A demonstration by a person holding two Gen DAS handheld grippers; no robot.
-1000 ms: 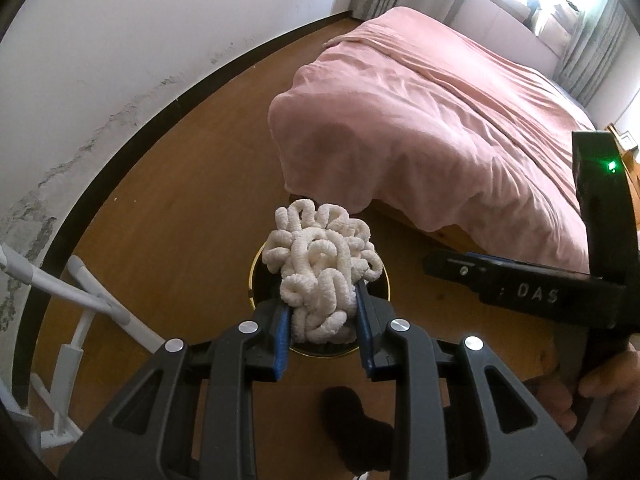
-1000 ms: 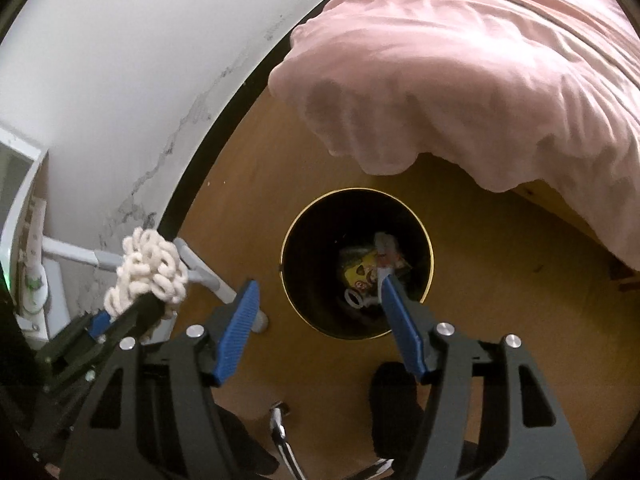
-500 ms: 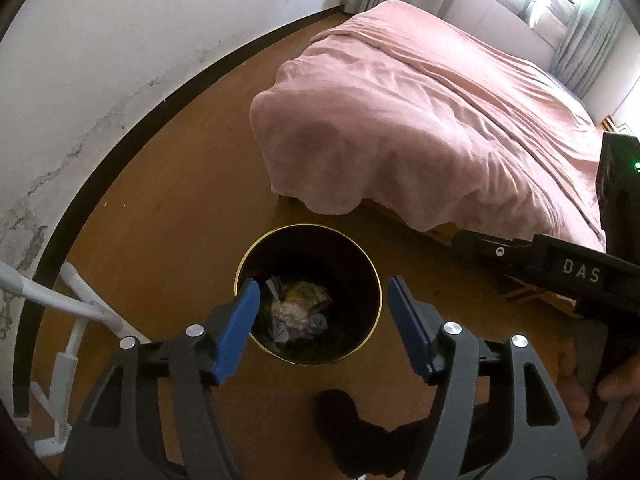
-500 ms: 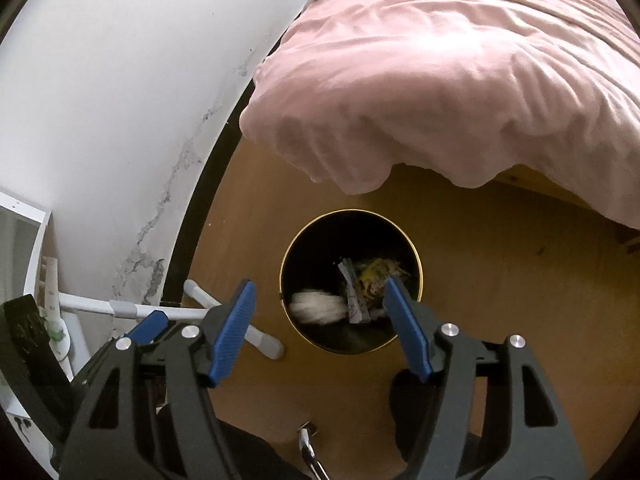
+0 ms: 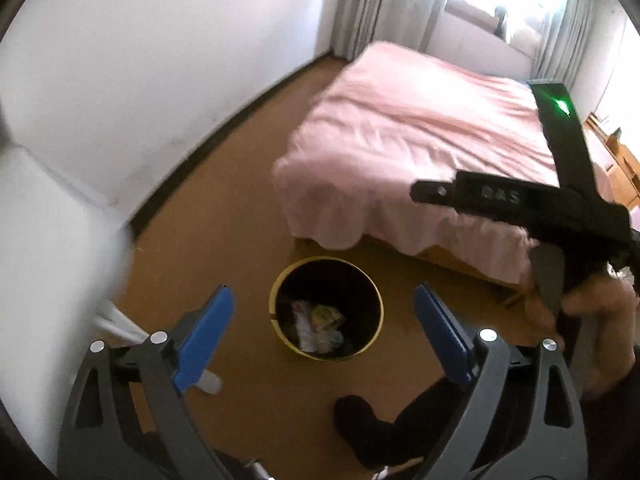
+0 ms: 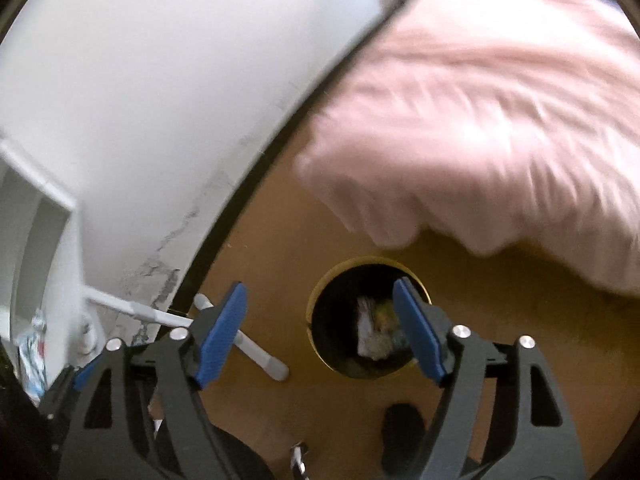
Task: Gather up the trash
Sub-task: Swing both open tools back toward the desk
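Note:
A round black bin with a gold rim (image 5: 276, 304) stands on the wooden floor by the bed corner, with crumpled wrappers and trash (image 5: 316, 326) inside. My left gripper (image 5: 324, 336) is open and empty, high above the bin. My right gripper (image 6: 320, 334) is also open and empty, above the bin's (image 6: 320, 292) left edge; the trash (image 6: 370, 330) shows between its fingers. The right gripper's black body (image 5: 520, 204) crosses the right side of the left wrist view.
A bed with a pink cover (image 5: 420, 140) fills the right and back. A white wall with a dark skirting runs along the left. A white stand with tube legs (image 6: 260, 354) sits left of the bin. A dark sock-clad foot (image 5: 372, 424) stands near the front.
The left gripper opened and dropped the white knotted cord bundle into the bin. Both grippers have since risen and pulled back; the bin looks smaller.

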